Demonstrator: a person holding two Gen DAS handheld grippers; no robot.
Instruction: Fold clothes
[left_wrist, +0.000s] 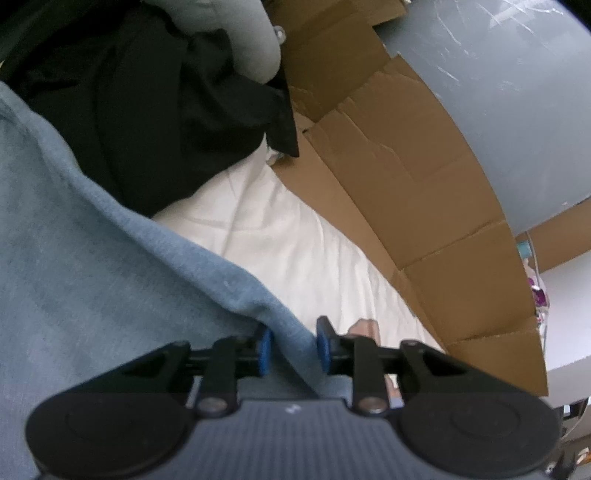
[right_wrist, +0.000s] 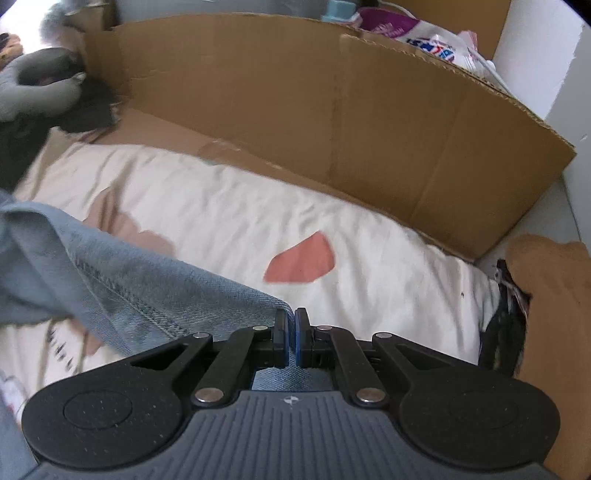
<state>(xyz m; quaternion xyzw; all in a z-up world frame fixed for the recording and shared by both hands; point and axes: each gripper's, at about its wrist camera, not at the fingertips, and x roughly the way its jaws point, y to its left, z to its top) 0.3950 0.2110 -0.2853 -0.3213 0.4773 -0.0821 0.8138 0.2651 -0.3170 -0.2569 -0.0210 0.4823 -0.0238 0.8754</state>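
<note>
Denim is gripped at both ends: the light blue denim garment (right_wrist: 147, 291) is pinched at its corner by the tightly closed right gripper (right_wrist: 291, 338), blue pads (right_wrist: 282, 339) pressed onto the fabric. In the left wrist view, a fold of the same blue cloth (left_wrist: 92, 277) is seen running between the narrowly parted fingers of the left gripper (left_wrist: 293, 349). The garment is draped over a cream printed bedsheet (right_wrist: 258, 221), bordered by a brown cardboard wall (right_wrist: 332, 110). A crumpled black garment (left_wrist: 166, 110) is seen beyond.
</note>
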